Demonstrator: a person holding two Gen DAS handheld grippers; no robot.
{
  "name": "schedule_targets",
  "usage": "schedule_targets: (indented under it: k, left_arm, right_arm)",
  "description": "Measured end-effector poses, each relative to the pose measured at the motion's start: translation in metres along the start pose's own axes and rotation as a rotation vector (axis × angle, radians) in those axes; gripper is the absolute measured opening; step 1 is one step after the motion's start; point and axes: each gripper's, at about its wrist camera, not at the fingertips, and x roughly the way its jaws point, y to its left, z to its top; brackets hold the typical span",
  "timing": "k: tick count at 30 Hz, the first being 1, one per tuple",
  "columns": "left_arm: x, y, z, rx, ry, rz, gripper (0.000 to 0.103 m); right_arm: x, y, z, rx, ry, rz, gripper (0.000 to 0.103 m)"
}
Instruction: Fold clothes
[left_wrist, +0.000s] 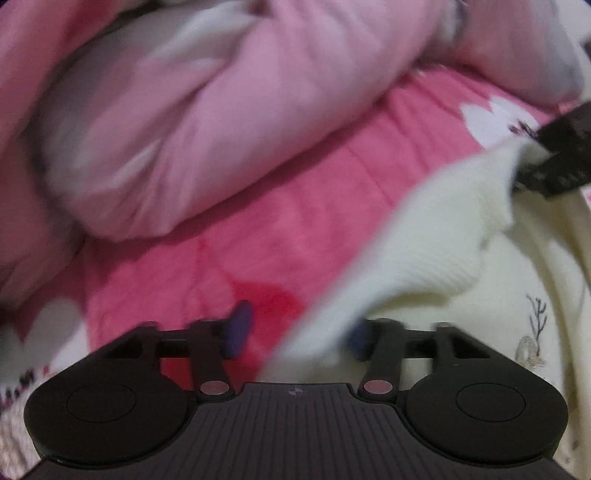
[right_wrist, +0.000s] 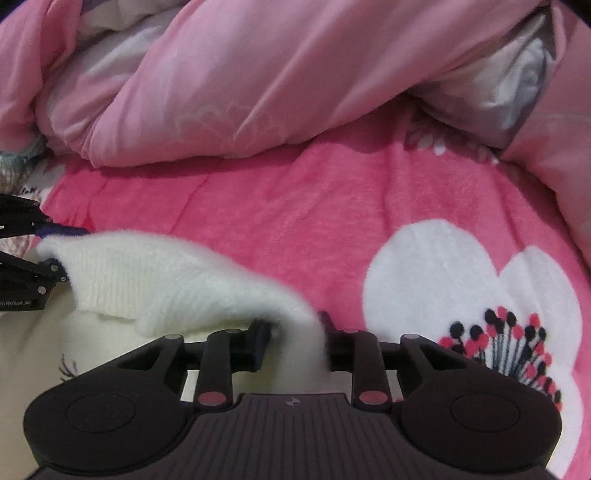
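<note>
A cream knit sweater (left_wrist: 443, 240) with a small embroidered motif lies on a pink fleece blanket (left_wrist: 258, 240). Its folded ribbed edge (right_wrist: 166, 280) stretches between the two grippers. My left gripper (left_wrist: 300, 332) is open, and one corner of that edge rests by its right finger, clear of the left pad. It shows at the left edge of the right wrist view too, where the left gripper (right_wrist: 59, 251) has its jaws apart around the corner. My right gripper (right_wrist: 295, 341) stands open with the other end of the edge draped loosely between its fingers. The left wrist view is blurred.
A bunched pale pink duvet (right_wrist: 258, 92) fills the far side of the bed in both views. The pink blanket has a big white flower print (right_wrist: 461, 277) to the right of the right gripper. Bare blanket lies between the duvet and the sweater.
</note>
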Motion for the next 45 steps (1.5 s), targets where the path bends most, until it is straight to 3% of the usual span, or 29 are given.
schedule_targets:
  k: [3, 5, 9, 13, 16, 18, 21, 23, 25, 27, 30, 32, 36, 40, 42, 45]
  left_arm:
    - [-0.02, 0.015, -0.001, -0.044, 0.031, -0.038, 0.07]
    - [-0.03, 0.024, 0.001, -0.083, 0.024, -0.081, 0.082]
    - [-0.056, 0.047, -0.005, -0.192, -0.029, -0.18, 0.092]
    - [-0.093, 0.069, -0.019, -0.279, -0.071, -0.239, 0.094]
    - [-0.119, 0.077, -0.037, -0.299, -0.068, -0.296, 0.094]
    - [-0.137, 0.073, -0.057, -0.275, -0.019, -0.325, 0.094]
    - [-0.151, 0.061, -0.108, -0.242, 0.139, -0.364, 0.096]
    - [-0.153, 0.05, -0.152, -0.274, 0.262, -0.382, 0.096]
    - [-0.152, 0.039, -0.196, -0.328, 0.357, -0.391, 0.096]
    - [-0.15, 0.025, -0.234, -0.36, 0.419, -0.341, 0.094]
    - [-0.15, 0.007, -0.277, -0.399, 0.423, -0.222, 0.09]
    - [-0.147, -0.001, -0.297, -0.445, 0.437, -0.159, 0.086]
    - [-0.144, -0.02, -0.323, -0.48, 0.471, -0.144, 0.076]
    - [-0.15, -0.041, -0.336, -0.465, 0.425, -0.112, 0.072]
    - [-0.153, -0.047, -0.338, -0.452, 0.381, -0.087, 0.065]
    - [-0.159, -0.052, -0.339, -0.459, 0.329, -0.065, 0.043]
  right_arm:
    - [-0.021, 0.006, 0.0, -0.045, 0.015, -0.039, 0.067]
    - [-0.034, 0.009, -0.001, -0.074, 0.012, -0.036, 0.075]
    - [-0.054, 0.007, 0.004, -0.052, -0.027, -0.039, 0.079]
    - [-0.088, -0.002, 0.003, 0.098, -0.126, 0.01, 0.079]
    - [-0.126, 0.004, -0.003, 0.174, -0.222, 0.17, 0.076]
    - [-0.144, 0.016, -0.011, 0.213, -0.227, 0.347, 0.076]
    - [-0.146, 0.041, -0.031, 0.336, -0.119, 0.662, 0.075]
    - [-0.137, 0.066, -0.049, 0.389, -0.032, 0.763, 0.075]
    - [-0.122, 0.097, -0.067, 0.421, 0.06, 0.805, 0.074]
    - [-0.103, 0.125, -0.085, 0.459, 0.154, 0.816, 0.073]
    - [-0.074, 0.157, -0.097, 0.533, 0.252, 0.807, 0.069]
    - [-0.059, 0.175, -0.095, 0.54, 0.273, 0.772, 0.067]
    - [-0.03, 0.21, -0.074, 0.497, 0.314, 0.717, 0.055]
    - [-0.014, 0.254, -0.053, 0.322, 0.314, 0.557, 0.054]
    - [-0.003, 0.274, -0.045, 0.254, 0.317, 0.455, 0.055]
    - [0.015, 0.292, -0.047, 0.261, 0.355, 0.35, 0.056]
